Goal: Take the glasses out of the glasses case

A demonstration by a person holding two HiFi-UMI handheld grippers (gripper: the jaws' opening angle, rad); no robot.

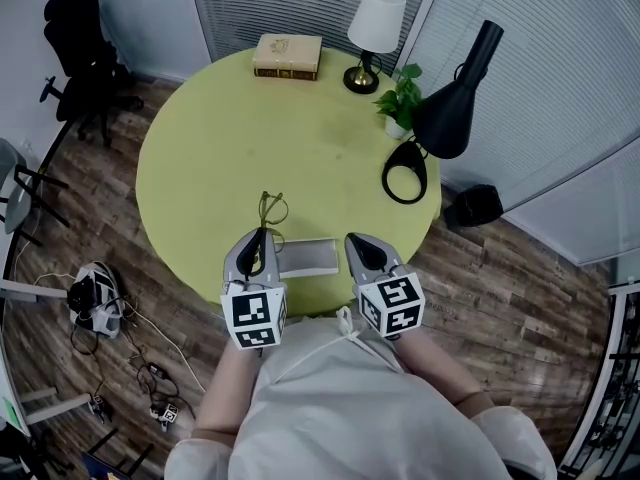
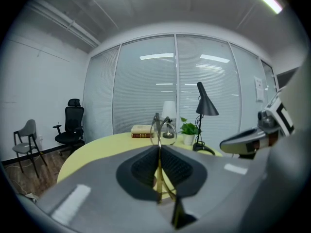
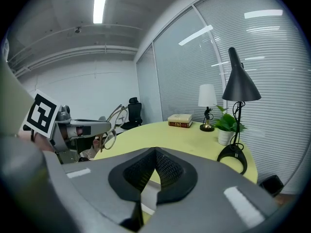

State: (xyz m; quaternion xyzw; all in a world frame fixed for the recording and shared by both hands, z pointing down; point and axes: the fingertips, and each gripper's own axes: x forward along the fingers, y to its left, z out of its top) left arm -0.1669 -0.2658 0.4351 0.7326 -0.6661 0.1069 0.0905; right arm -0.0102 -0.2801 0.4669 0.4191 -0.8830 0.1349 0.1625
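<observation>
Gold wire temple of the glasses (image 2: pixel 158 174) sits pinched btwn the jaws of the left gripper (image 2: pixel 159 148), which are clamped on it. Lenses and front frame stick out past the jaw tips, held up clear of the table (image 1: pixel 200 168). Right gripper (image 3: pixel 155 152) has its jaws together w/ nothing btwn them. The pale glasses case (image 1: pixel 307 257) lies flat on the yellow-green top btwn the two grippers, near the front edge, apart from the glasses. Further out, along the far rim: book (image 1: pixel 287 56), white-shade lamp (image 1: pixel 376 23), potted plant (image 1: pixel 400 98), black desk lamp (image 1: pixel 455 108).
</observation>
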